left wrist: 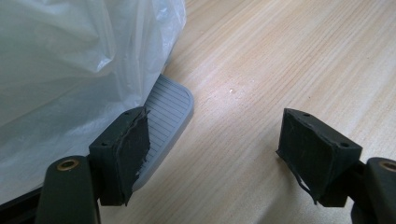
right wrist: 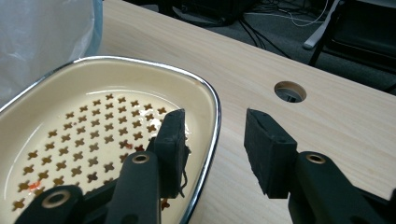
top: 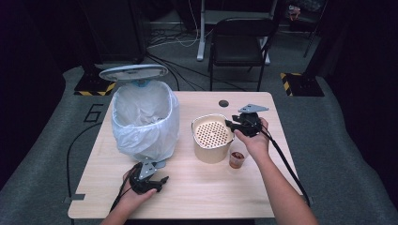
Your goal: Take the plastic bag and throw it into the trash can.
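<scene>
A cream pot [top: 212, 140] with a perforated insert [right wrist: 84, 135] stands mid-table. My right gripper [top: 231, 124] is at its right rim. In the right gripper view this gripper [right wrist: 215, 144] is open and straddles the chrome rim [right wrist: 212, 105], one jaw inside the pot and one outside. A pedal bin with a white liner [top: 144, 119] stands at the left, its lid [top: 133, 72] raised. My left gripper [top: 162, 180] lies low in front of it, open [left wrist: 215, 149], beside the grey pedal [left wrist: 170, 109]; nothing is between its jaws.
A small clear cup [top: 237, 158] with reddish-brown contents stands just right of the pot, under the right wrist. A cable hole [top: 223, 103] marks the table's far edge. A black chair [top: 237, 42] stands beyond the table.
</scene>
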Tool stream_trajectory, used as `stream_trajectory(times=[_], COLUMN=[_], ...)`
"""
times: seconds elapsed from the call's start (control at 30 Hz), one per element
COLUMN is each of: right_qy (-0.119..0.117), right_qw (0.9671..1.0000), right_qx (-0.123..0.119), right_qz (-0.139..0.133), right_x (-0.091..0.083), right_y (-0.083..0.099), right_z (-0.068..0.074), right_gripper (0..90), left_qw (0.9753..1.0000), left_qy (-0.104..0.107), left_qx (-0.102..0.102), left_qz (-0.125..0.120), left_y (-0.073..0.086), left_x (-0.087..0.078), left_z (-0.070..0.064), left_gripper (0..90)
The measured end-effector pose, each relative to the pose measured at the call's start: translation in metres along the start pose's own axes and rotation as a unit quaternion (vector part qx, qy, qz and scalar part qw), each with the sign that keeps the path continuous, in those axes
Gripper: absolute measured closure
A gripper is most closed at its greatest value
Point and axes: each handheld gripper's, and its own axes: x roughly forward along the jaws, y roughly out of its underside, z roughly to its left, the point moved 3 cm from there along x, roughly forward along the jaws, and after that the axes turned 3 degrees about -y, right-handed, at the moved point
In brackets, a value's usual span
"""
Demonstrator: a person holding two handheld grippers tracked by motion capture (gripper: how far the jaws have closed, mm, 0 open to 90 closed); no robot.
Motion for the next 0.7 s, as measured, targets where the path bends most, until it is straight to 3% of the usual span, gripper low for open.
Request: stream_trajectory(times=[0.4,0.7], right_qy=[-0.020,-0.030], right_qw=[0.9993,0.9987], right_qx=[0.011,0.024], right_qz=[0.031,0.032], right_x=[0.012,0.013], right_y=[0.013,0.014], right_z=[0.000,0.005], right_gripper=[72.7,77.9], left_qw=[1.0000,1.0000], left_qy=[0.000,0.000], left_qx=[0.000,0.000], left_qz=[0.000,0.000], left_y=[0.000,0.000], left_x=[0.000,0.000], left_z=[0.000,0.000], left_gripper=[24.7,24.7])
